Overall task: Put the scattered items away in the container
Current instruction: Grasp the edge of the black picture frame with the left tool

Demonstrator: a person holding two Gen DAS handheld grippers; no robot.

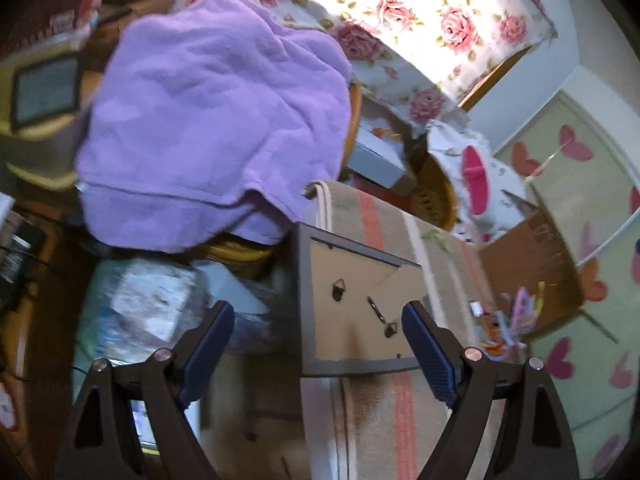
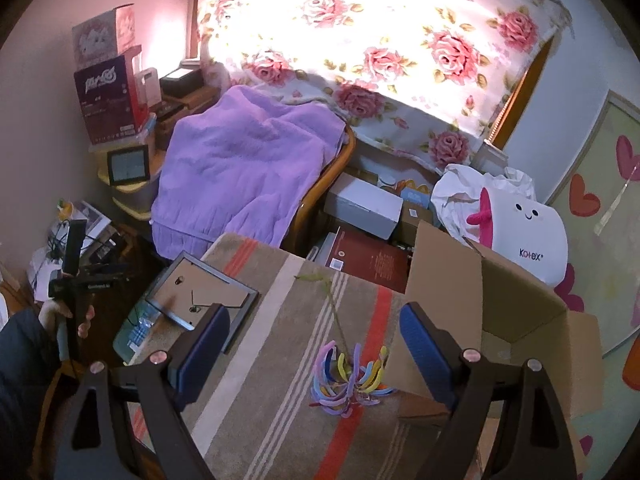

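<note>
At far left in the right wrist view, a hand [image 2: 66, 314] and dark sleeve [image 2: 24, 360], holding the dark handle of the other tool. Next to that, a picture frame [image 2: 202, 300] lying face down at the left edge of the worktop [image 2: 280, 420], its back stand and hanging clips showing, one corner over the edge. Behind it, a purple towel [image 2: 240, 168] draped over a wicker chair [image 2: 320, 184].

Right claw [image 2: 314, 354] wide open, holding nothing, blue pads apart above the striped cloth. Between its fingers, lower down, a bunch of coloured pipe-cleaner flowers [image 2: 348, 380] lying on the cloth, green stem reaching away toward the far edge; not touching either finger. Just right of the flowers, a cardboard box [image 2: 460, 292] with flaps up, standing at the right side of the worktop. Beyond the box, a white tissue pack [image 2: 528, 236] with a smiling face.

In the left wrist view, blurred: left claw [image 1: 318, 348] also wide open and empty, the picture frame [image 1: 352, 300] lying between its fingers and beyond them, not gripped. Right of the frame, the flowers [image 1: 512, 320] beside the cardboard box [image 1: 536, 264]. Purple towel [image 1: 212, 120] filling the upper left.
</note>
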